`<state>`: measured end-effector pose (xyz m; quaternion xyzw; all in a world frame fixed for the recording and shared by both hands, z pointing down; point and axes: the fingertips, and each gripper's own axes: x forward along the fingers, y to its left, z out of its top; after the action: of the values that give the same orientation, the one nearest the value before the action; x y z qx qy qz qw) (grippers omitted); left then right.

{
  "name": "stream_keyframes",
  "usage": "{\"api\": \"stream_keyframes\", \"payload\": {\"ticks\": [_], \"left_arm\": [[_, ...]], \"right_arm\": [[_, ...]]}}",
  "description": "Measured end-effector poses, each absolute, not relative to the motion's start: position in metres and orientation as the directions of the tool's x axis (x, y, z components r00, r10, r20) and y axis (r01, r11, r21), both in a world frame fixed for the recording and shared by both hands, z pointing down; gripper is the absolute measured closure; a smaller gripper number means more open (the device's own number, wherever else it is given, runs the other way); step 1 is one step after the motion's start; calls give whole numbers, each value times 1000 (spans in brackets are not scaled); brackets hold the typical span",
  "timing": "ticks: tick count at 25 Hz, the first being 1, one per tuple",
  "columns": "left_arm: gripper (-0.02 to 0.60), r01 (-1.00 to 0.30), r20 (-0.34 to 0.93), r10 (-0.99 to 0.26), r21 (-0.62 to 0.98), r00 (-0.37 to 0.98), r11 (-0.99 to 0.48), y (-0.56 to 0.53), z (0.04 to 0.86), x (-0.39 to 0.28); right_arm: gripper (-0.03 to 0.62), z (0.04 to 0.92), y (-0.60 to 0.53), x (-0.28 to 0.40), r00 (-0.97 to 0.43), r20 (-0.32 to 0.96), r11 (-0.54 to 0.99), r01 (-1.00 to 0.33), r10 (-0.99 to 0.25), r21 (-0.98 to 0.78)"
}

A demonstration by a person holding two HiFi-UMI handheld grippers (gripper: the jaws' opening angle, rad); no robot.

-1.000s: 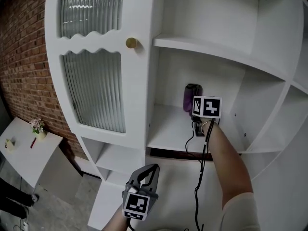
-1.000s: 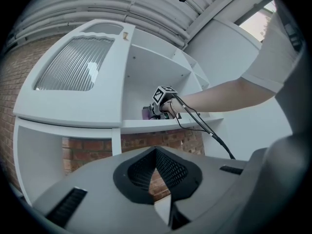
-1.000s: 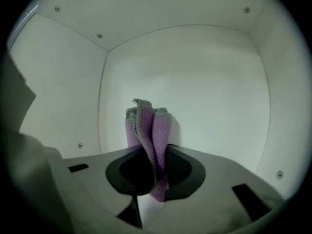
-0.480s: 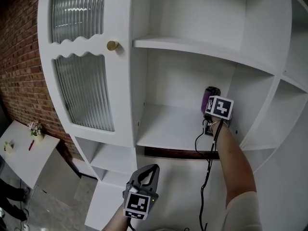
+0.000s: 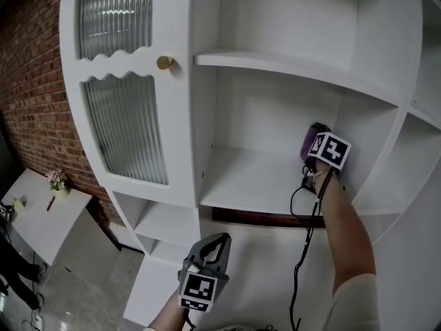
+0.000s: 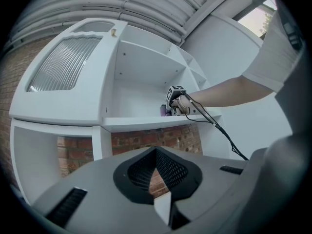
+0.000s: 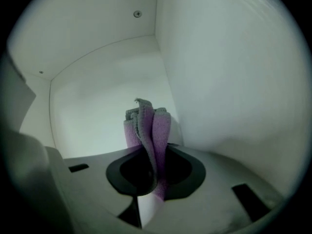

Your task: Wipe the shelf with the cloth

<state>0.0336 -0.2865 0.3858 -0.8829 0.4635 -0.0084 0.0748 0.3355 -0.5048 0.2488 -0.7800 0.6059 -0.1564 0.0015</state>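
Below the shelf (image 5: pixel 251 181), the left gripper (image 5: pixel 208 252) is hanging with jaws together on nothing. At the shelf's right end, the right gripper (image 7: pixel 148 152) is pinching the purple cloth (image 7: pixel 156 123) upright beside the side wall (image 7: pixel 229 82). Pushing further probably risks jaws knocking that wall.

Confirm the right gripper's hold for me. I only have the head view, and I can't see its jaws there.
Observer: In the right gripper view, the right gripper is shut on the folded purple cloth, which sticks out past the tips.
Operator: Where does it point?
Observer: At the compartment's back wall, close beside the right side wall.
Operator: And the left one?
Observer: The left gripper has its jaws together with nothing between them.
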Motion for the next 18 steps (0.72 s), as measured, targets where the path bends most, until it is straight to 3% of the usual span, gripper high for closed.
{"api": "stream_keyframes", "payload": {"ticks": [9, 14, 18], "left_arm": [[566, -827, -38, -829, -107, 557, -551, -290, 396, 21], [566, -837, -38, -838, -86, 544, -540, -290, 400, 10], [566, -850, -26, -851, -71, 525, -522, -292, 411, -3]], "right_arm": [[517, 244, -498, 260, 58, 239, -86, -991, -969, -105], [517, 236, -502, 184, -44, 241, 90, -978, -970, 186], [516, 246, -514, 134, -81, 263, 204, -849, -962, 487]]}}
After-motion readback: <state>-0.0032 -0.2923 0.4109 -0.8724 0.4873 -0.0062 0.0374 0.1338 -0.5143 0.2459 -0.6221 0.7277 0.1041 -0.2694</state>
